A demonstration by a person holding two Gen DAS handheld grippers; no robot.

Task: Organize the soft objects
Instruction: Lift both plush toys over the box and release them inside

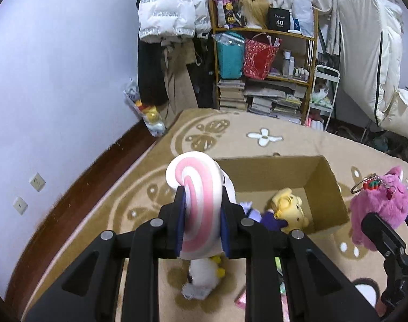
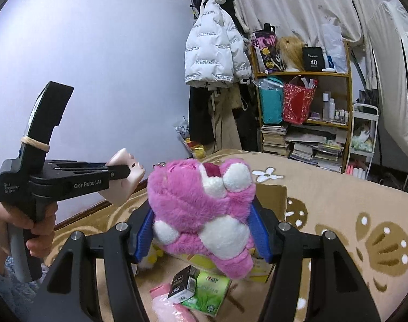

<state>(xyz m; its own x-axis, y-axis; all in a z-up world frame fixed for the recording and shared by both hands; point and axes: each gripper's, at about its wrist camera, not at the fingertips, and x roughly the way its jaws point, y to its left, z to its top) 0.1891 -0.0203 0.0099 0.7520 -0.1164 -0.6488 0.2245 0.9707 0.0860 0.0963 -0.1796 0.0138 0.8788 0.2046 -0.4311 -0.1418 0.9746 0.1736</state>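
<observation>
My left gripper [image 1: 201,212] is shut on a pink-and-white swirl plush [image 1: 197,198], held in the air beside the left end of an open cardboard box [image 1: 330,185] on the rug. It also shows in the right wrist view [image 2: 123,177], at the left. My right gripper [image 2: 202,230] is shut on a pink fluffy bear plush [image 2: 201,204], held above the rug; the bear also shows at the right edge of the left wrist view [image 1: 381,209]. A yellow bear plush [image 1: 289,209] and a purple-dressed one [image 1: 260,217] lie in the box.
A white plush with yellow feet [image 1: 204,276] lies on the rug below the left gripper. A green tissue pack [image 2: 208,292], a small dark box [image 2: 183,283] and pink items [image 2: 166,306] lie under the right gripper. A loaded wooden shelf [image 1: 265,61] and hanging coats [image 1: 171,8] stand behind.
</observation>
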